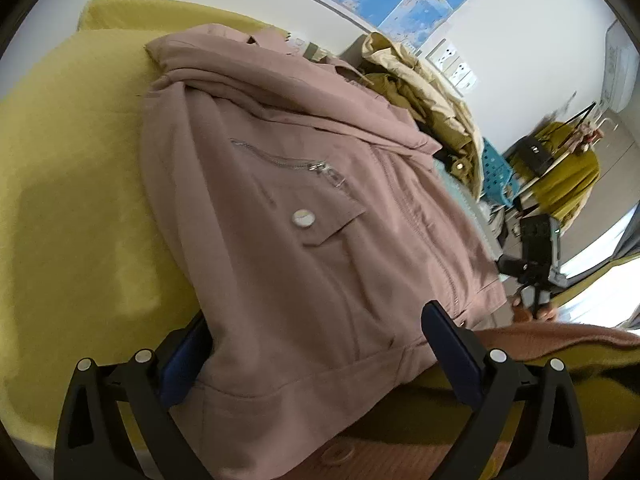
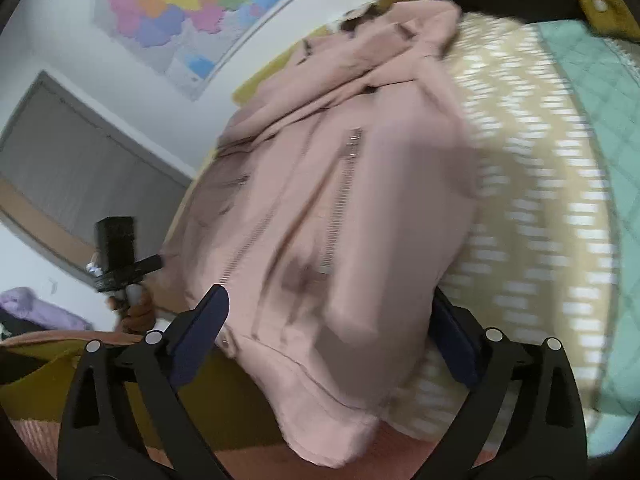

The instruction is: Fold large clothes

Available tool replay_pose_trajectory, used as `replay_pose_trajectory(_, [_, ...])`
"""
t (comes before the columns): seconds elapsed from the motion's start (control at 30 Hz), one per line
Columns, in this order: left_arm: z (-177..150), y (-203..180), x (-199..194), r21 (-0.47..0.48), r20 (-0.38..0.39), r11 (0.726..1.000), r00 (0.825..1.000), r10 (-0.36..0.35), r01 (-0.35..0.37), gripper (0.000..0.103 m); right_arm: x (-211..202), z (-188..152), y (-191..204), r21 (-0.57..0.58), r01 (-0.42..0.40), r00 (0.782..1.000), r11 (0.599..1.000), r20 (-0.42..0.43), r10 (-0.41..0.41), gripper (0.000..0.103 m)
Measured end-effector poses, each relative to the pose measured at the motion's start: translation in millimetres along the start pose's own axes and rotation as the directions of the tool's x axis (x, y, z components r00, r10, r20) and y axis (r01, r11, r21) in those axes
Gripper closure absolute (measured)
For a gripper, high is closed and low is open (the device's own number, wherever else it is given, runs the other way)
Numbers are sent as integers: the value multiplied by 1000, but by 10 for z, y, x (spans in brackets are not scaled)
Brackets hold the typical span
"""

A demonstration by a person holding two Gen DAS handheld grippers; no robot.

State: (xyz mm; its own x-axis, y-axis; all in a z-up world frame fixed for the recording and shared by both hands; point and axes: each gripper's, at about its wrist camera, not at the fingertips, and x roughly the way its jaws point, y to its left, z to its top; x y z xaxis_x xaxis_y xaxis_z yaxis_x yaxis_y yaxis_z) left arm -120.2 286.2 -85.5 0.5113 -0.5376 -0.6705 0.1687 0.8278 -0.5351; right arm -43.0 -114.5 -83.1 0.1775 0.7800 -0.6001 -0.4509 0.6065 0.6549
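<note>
Both claws spread, grasping nothing, straddling pink jacket (image 1: pixel 304 216); only right view shows patterned blanket (image 2: pixel 532 216).

A home room: wall map (image 2: pixel 188 16), clothes pile (image 1: pixel 420 92), yellow-covered table (image 1: pixel 80 160).

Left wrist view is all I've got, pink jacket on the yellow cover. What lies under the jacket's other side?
Observer: In the right wrist view the pink jacket overlaps a beige cloth with white dashes, and a quilted mint-green cover lies beyond that.
Operator: Is the right gripper closed on the hem?
Observer: No. The right gripper stands wide open, straddling the jacket's lower part, with no pad seen pressing on it.
Operator: Any other zipper over there?
Observer: Yes, a long metal zipper runs down the jacket's front.
</note>
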Motion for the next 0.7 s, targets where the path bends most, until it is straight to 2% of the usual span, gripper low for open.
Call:
replay_pose_trajectory(0.1, [83,-1,102,-44,6,998,999,-38,39,7,61,23,12,21,-121,993,992,-2,121,11])
replay_pose_trajectory(0.23, [132,-6,136,-44,-6,999,1000,-28,27,8,41,-13,29,16,-123,992,992,-23,123,16])
replay_pose_trajectory(0.3, [105,-46,148,-7,2,1000,1000,8,-8,12,35,-42,46,10,-132,991,991,-24,132,19])
replay_pose_trajectory(0.33, [90,-97,160,18,5,999,999,48,-48,15,48,-46,54,11,-130,991,991,-22,130,22])
replay_pose_trajectory(0.4, [107,-148,207,38,12,994,994,105,-105,30,132,-45,77,31,-165,986,986,-31,166,39])
replay_pose_trajectory(0.43, [113,-162,224,38,18,988,988,152,-153,43,174,-30,91,36,-171,984,985,-35,172,44])
replay_pose_trajectory(0.47, [118,-155,224,36,27,980,980,195,-196,60,211,-26,91,41,-180,983,983,-39,181,60])
replay_pose_trajectory(0.5, [125,-134,225,34,28,974,975,222,-223,70,239,-18,63,59,-183,982,981,-42,185,83])
replay_pose_trajectory(0.53, [135,-105,221,12,24,967,967,254,-255,85,250,-12,25,81,-179,982,980,-40,183,93])
replay_pose_trajectory(0.63, [153,-8,69,-58,39,972,973,229,-227,98,160,-14,-22,118,-246,969,962,-2,248,97])
replay_pose_trajectory(0.7, [156,-26,-97,-64,81,977,975,208,-203,99,44,-6,35,106,-296,955,949,35,294,98])
